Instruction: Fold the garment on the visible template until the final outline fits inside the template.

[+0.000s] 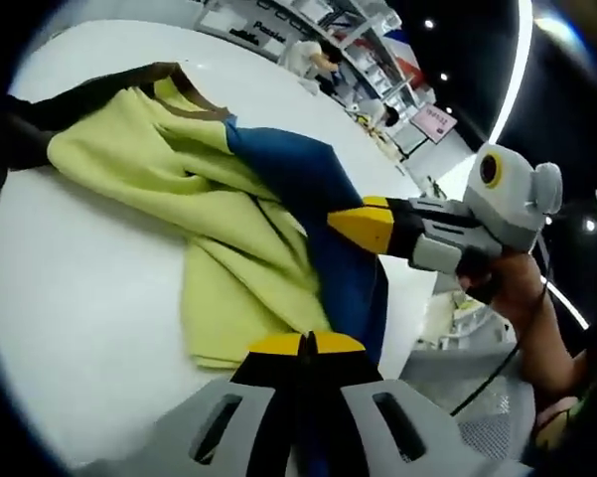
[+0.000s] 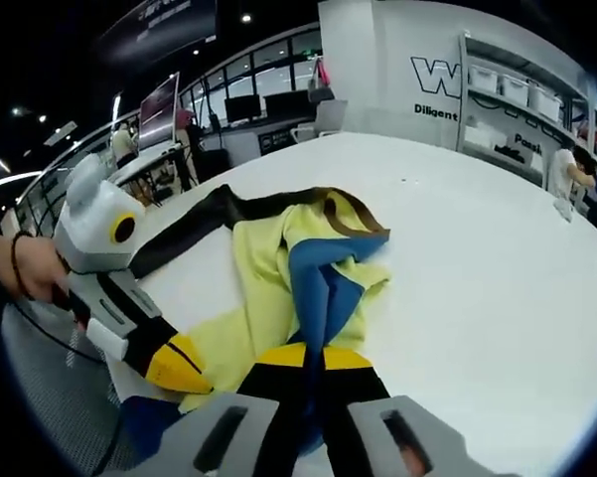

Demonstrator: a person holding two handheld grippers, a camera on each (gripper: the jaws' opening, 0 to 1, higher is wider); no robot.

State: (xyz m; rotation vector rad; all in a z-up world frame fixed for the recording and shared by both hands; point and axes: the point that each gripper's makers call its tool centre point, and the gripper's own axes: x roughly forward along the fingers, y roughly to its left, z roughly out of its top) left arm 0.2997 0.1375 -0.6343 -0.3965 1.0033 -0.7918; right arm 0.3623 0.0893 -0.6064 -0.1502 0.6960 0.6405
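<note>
Claws (image 1: 308,343) (image 2: 313,355) on garment (image 1: 238,219) ("Diligent" behind)

White shelving (image 2: 512,99) with storage bins stood against the back wall beside large dark lettering (image 2: 435,78). A person (image 2: 564,169) in white stood near it. Monitors (image 2: 246,106) sat on desks behind.

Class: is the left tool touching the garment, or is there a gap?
Touching. In the left gripper view the left tool is shut with the garment's blue fabric pinched between its tips; the right gripper view shows its tip on the cloth.
</note>
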